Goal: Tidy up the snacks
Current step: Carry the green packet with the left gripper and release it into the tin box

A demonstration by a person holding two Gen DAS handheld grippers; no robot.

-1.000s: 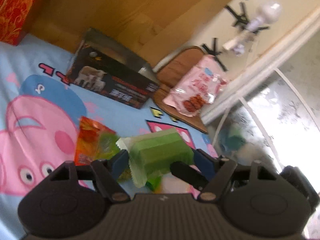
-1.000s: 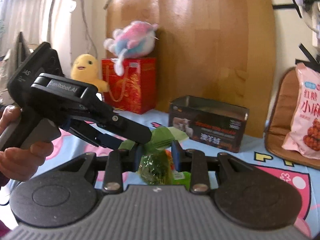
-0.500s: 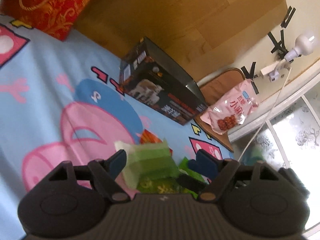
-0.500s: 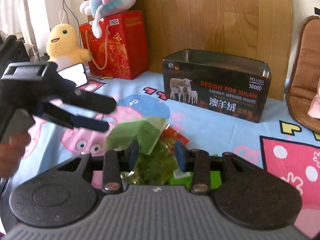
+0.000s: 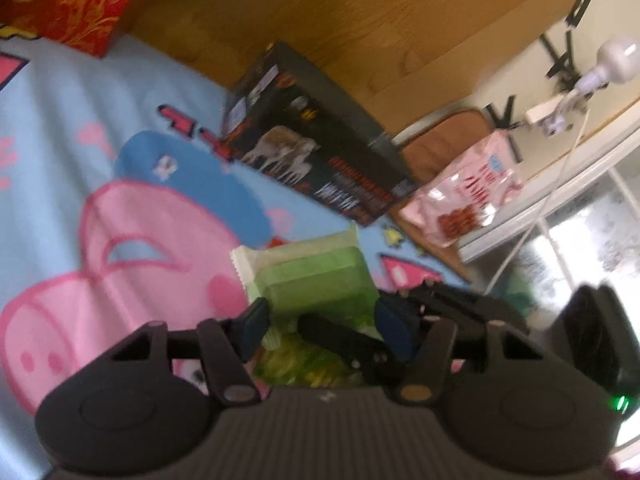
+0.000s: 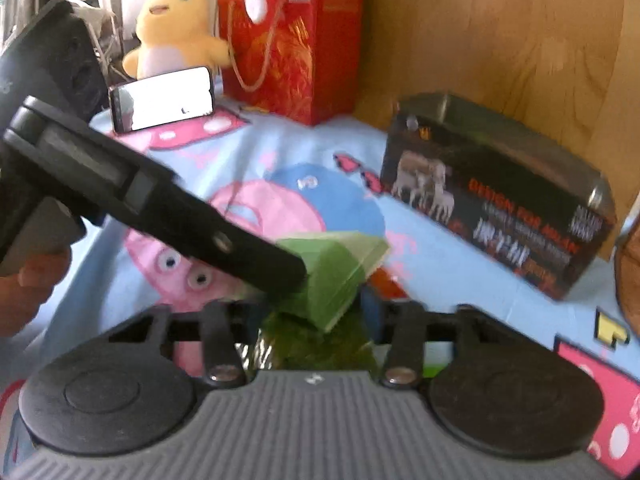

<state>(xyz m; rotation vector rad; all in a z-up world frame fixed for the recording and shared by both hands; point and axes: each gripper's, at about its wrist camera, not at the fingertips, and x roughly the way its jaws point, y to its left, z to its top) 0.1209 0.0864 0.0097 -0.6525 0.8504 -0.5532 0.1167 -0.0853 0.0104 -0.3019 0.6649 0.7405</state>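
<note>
My left gripper (image 5: 320, 326), jaws just closing, clamps the green wafer pack (image 5: 316, 280); its long axis points toward the black tin (image 5: 320, 152). Right gripper (image 6: 312, 320) seemingly pinches a dark-green packet (image 6: 320, 344) beneath.

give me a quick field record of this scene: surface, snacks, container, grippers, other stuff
surface: blue cartoon-pig blanket
left gripper: jaws have just been closing, light green snack packet between them
right gripper: jaws have just been closing, dark green snack bag between them
orange snack packet: on the blanket, partly hidden under the green ones
container: open dark tin box, upright by the wooden board
pink snack bag: lying on a brown cushion
other: red gift bag, yellow plush chick, phone
</note>
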